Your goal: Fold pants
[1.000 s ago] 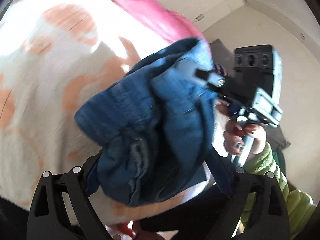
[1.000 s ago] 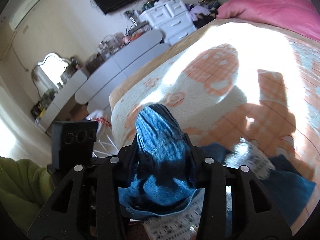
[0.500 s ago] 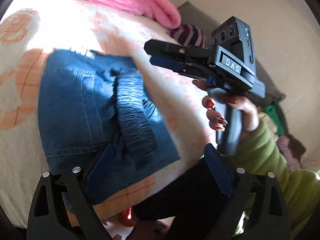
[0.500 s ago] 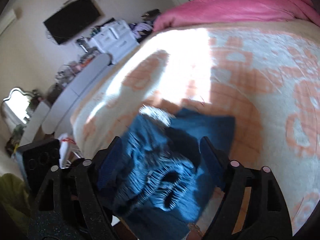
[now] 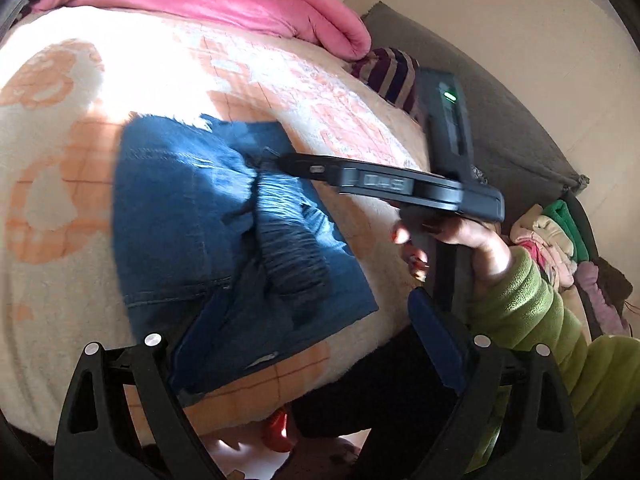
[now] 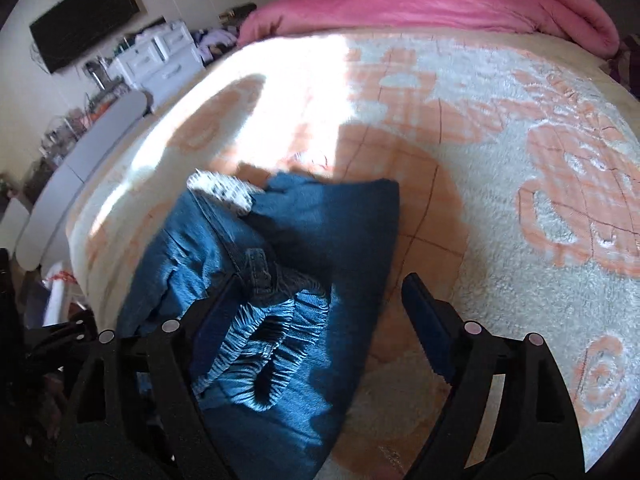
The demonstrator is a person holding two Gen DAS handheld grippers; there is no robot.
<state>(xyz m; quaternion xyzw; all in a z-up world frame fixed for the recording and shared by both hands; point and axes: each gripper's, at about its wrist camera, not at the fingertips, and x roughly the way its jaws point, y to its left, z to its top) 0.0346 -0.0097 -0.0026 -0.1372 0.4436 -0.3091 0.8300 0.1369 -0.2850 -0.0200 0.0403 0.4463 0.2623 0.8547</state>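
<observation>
Pants (image 5: 224,240) lie folded on the bed (image 5: 60,272). Left hand-held gripper (image 5: 308,340) spread wide, empty, near edge of pants. Right hand-held gripper (image 6: 320,312) also wide, holding nothing, above the waistband.

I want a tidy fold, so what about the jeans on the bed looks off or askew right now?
The jeans lie as a rough rectangle on the blanket, but the elastic waistband is bunched up in a ridge on top instead of lying flat, and a frayed hem sticks out at the far corner.
</observation>
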